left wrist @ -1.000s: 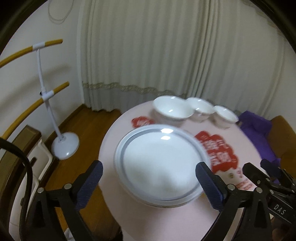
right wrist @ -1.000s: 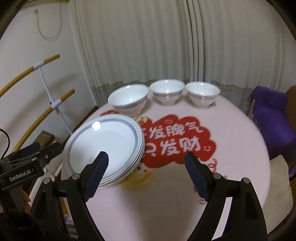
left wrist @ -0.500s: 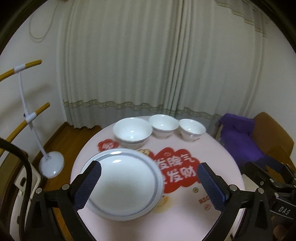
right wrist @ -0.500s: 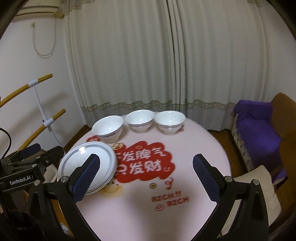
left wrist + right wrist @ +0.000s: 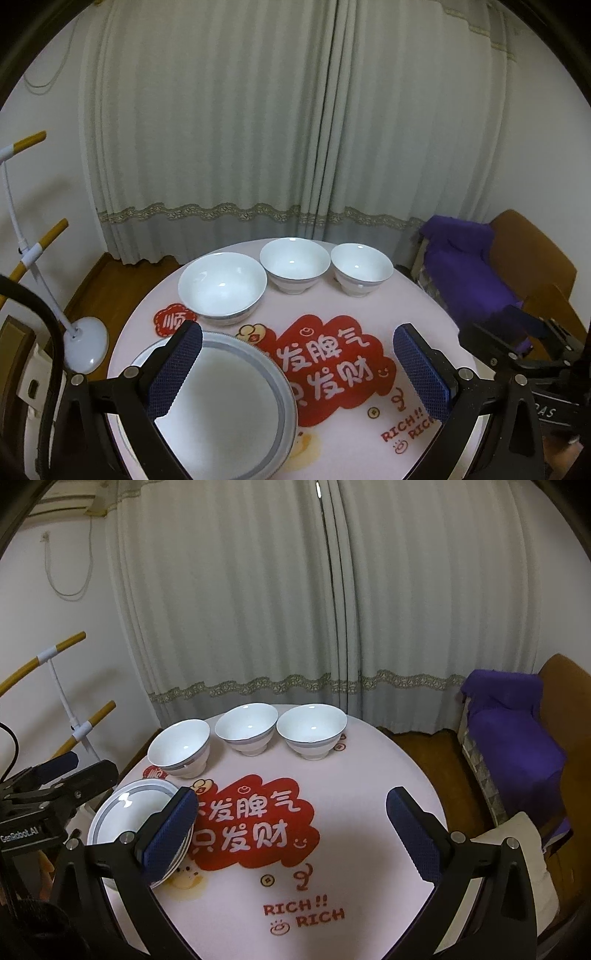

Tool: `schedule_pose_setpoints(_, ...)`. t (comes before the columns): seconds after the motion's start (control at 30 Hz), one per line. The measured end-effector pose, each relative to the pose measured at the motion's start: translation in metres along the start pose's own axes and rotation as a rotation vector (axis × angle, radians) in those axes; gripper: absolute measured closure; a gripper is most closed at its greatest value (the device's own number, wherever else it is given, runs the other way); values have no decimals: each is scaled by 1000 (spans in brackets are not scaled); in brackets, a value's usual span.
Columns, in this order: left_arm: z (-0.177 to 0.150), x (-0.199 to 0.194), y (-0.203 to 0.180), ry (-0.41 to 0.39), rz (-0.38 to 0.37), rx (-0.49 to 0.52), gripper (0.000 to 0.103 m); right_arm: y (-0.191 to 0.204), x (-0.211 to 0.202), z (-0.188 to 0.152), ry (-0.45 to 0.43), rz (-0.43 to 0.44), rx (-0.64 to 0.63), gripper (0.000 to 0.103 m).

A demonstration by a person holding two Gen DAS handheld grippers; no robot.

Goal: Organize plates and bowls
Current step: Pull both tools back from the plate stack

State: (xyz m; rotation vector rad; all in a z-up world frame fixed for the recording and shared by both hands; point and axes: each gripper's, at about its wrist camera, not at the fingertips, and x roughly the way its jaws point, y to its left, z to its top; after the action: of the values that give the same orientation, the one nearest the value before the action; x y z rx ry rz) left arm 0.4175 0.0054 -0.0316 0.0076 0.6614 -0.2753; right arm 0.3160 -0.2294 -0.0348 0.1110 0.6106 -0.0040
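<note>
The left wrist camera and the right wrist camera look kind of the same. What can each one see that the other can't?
Only the left wrist view shows the white lamp base on the floor and the right gripper's black body at its right edge. Only the right wrist view shows the cream cushion, the wall cable and the left gripper's body at its left edge. Both show three white bowls in a row, the stack of plates, the pink table, the curtain and the purple cloth.

Left wrist view: from the near-left edge of the counter (image 5: 424, 306), tilted down toward the curtain (image 5: 295, 129).
Right wrist view: just right of it, same facing.
Shared: counter, three bowls (image 5: 246, 728), plates (image 5: 129, 812), curtain.
</note>
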Motion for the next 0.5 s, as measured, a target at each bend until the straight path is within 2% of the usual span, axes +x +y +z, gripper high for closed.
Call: schedule_pose_setpoints(0.5, 40, 64, 33, 88, -16, 41, 1, 20, 74, 29, 96, 18, 7, 0)
